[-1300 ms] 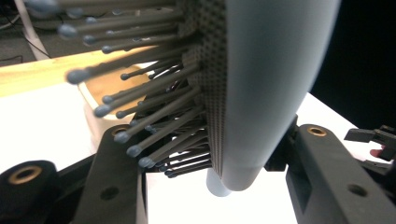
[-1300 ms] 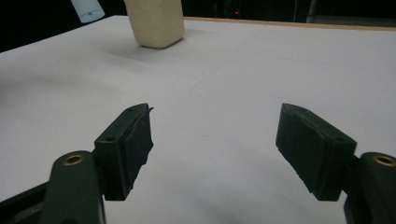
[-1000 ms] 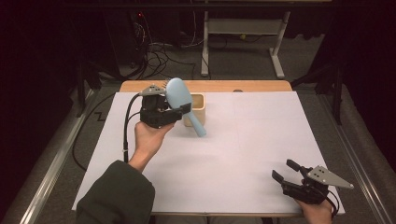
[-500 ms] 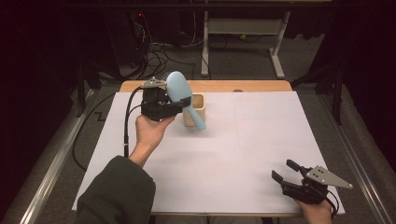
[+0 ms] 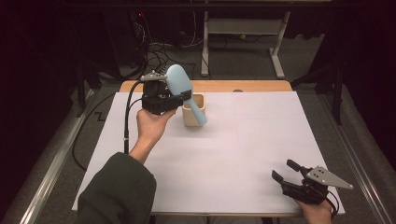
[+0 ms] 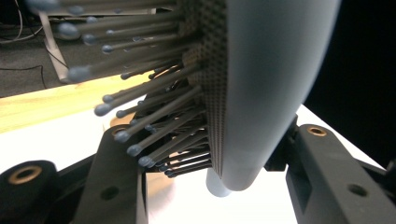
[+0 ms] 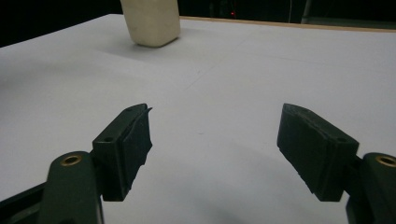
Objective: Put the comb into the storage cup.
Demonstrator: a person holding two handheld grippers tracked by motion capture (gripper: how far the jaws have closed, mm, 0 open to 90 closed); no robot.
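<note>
High view: the left gripper (image 5: 180,99), raised above the far left part of the white table (image 5: 243,154), has its jaws closed on a light blue hairbrush (image 5: 180,83), whose head tilts up and whose handle slants down in front of the beige cup (image 5: 194,112) standing just beside it. The right gripper (image 5: 286,171) rests at the table's near right corner, well apart, jaws spread and holding nothing. Left gripper view: the hairbrush (image 6: 261,88) sits clamped between the two black jaws, bristles (image 6: 140,116) pointing left, the handle end showing below. Right gripper view: the wide-open jaws frame bare table (image 7: 261,65), with the cup (image 7: 150,21) far off at upper left.
</note>
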